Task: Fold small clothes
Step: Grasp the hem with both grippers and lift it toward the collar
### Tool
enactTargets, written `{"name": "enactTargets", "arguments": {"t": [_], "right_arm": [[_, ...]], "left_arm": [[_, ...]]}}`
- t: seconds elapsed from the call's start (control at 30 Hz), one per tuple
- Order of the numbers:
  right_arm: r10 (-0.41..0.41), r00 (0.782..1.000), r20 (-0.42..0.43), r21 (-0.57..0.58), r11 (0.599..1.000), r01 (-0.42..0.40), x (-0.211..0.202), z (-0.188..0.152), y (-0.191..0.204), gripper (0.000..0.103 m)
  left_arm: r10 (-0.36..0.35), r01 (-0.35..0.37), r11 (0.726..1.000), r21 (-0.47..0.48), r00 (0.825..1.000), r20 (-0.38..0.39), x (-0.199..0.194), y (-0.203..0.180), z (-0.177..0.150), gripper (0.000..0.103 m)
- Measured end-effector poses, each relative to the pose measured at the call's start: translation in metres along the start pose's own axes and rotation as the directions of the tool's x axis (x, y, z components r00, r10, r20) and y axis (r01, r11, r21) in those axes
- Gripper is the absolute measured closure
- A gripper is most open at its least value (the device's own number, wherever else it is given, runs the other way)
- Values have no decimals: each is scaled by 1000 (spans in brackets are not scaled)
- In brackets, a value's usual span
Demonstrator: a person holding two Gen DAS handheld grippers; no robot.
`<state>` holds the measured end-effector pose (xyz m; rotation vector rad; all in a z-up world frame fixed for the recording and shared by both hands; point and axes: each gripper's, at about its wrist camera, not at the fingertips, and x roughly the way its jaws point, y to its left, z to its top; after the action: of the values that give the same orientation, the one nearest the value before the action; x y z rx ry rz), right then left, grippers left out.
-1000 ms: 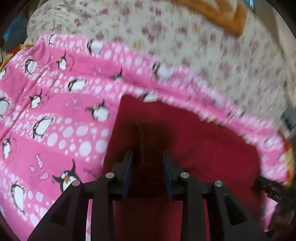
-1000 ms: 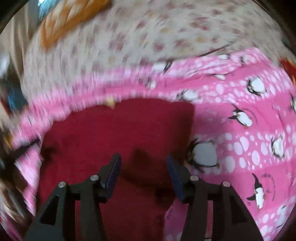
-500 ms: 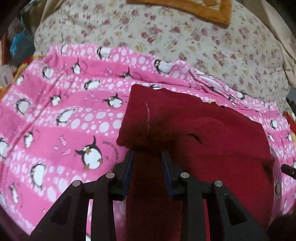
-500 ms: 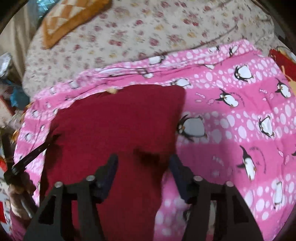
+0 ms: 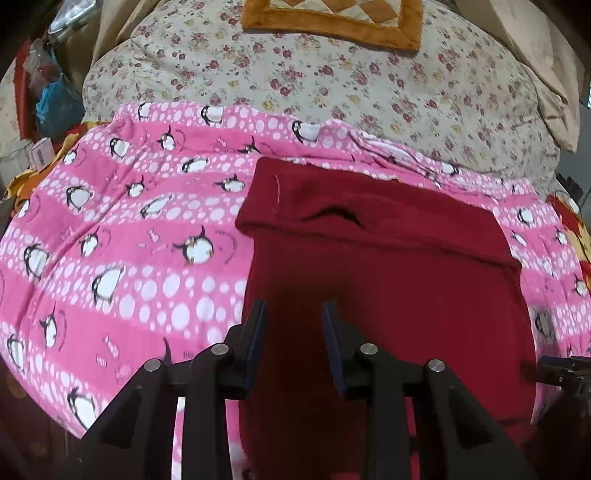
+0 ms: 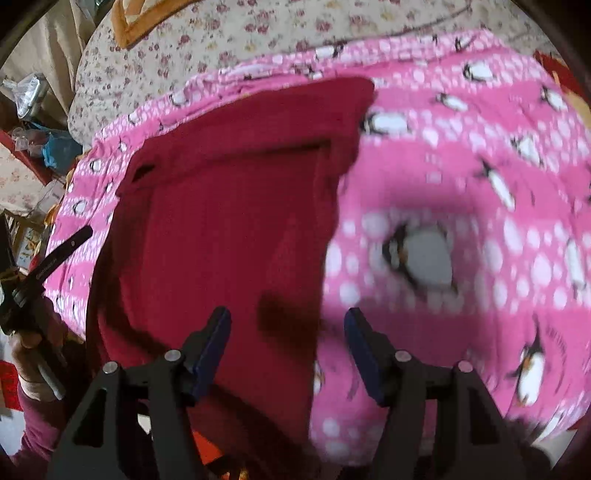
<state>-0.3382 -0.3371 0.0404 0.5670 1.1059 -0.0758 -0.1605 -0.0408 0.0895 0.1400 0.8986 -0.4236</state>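
Observation:
A dark red garment (image 5: 388, 280) lies flat on a pink penguin-print blanket (image 5: 129, 229), with its far part folded toward me in a band (image 5: 369, 210). It also shows in the right wrist view (image 6: 229, 221). My left gripper (image 5: 293, 332) is open and empty above the garment's near left part. My right gripper (image 6: 288, 339) is open and empty over the garment's right edge. The garment's near end is hidden behind both grippers.
A floral bedcover (image 5: 332, 85) lies beyond the blanket, with an orange-bordered cushion (image 5: 332, 22) on it. Clutter and a blue bag (image 5: 55, 103) sit at the far left. In the right wrist view, the hand holding the left gripper (image 6: 33, 314) is at the left edge.
Both grippers have let go of the red garment's folded edge and pulled back toward me. The left jaws have opened a little. The fold now lies flat at the far end.

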Motion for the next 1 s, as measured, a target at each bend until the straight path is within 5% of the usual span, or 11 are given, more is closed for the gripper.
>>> {"name": "enactTargets", "arguments": {"t": [0.27,0.53,0.67,0.83,1.0], "right_arm": [[63,997,-38,5,998,-63,2,-37,-3,29],[58,996,-73,-58,996,-62,8,-54,16,23],[97,988,-119,-63,992,-105,7,-64,16,23],[131,979,-157,-25,990,-137,8,-75,8,23],[153,977,-147,8,988,-153,8,-72,6,23]], "left_arm": [[-115,108,991,-84,989,-90,-14,16,-45,93],[-153,136,983,-123,979,-138,-27,21,-83,93],[-210,179,969,-170,960,-184,-29,25,-104,92],[-276,226,946,-233,938,-210,-24,28,-115,91],[-279,224,944,-243,934,-224,-17,23,-115,89]]}}
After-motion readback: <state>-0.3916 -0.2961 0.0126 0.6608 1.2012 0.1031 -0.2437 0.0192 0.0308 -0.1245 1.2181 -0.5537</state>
